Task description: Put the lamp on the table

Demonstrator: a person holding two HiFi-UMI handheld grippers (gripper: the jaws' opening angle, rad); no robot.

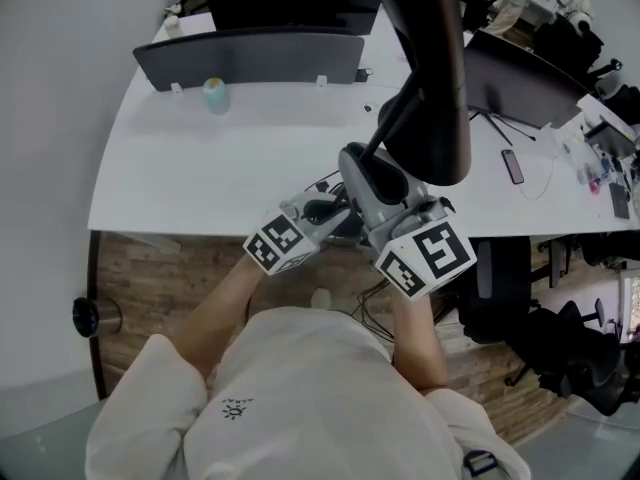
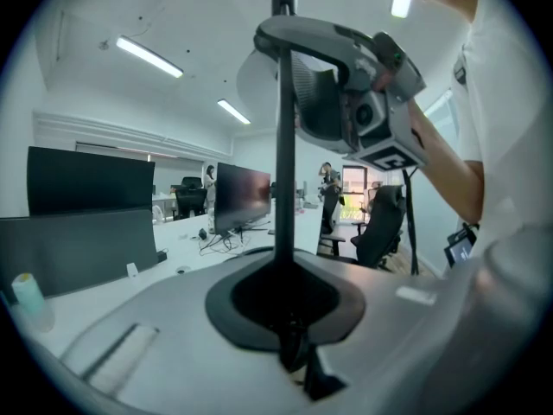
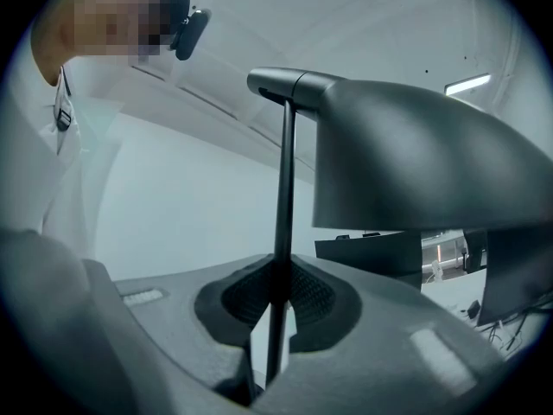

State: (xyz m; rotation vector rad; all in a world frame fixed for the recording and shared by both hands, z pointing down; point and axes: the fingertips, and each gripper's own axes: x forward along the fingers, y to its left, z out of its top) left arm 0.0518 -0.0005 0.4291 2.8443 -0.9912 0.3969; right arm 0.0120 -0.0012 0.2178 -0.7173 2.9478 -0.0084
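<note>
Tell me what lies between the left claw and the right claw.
Only a bare stretch of the lamp's black pole, seen in the left gripper view: the left claw grips it low, the right claw higher up.

A white bench with a curved front edge stands over a wood-plank floor. A dark grey divider panel stands upright along its far side. Just in front of the panel, left of its middle, stands a small pale-green bottle. Well to the panel's right are a dark monitor and, nearer the front edge, a dark phone lying flat beside a thin cable.
</note>
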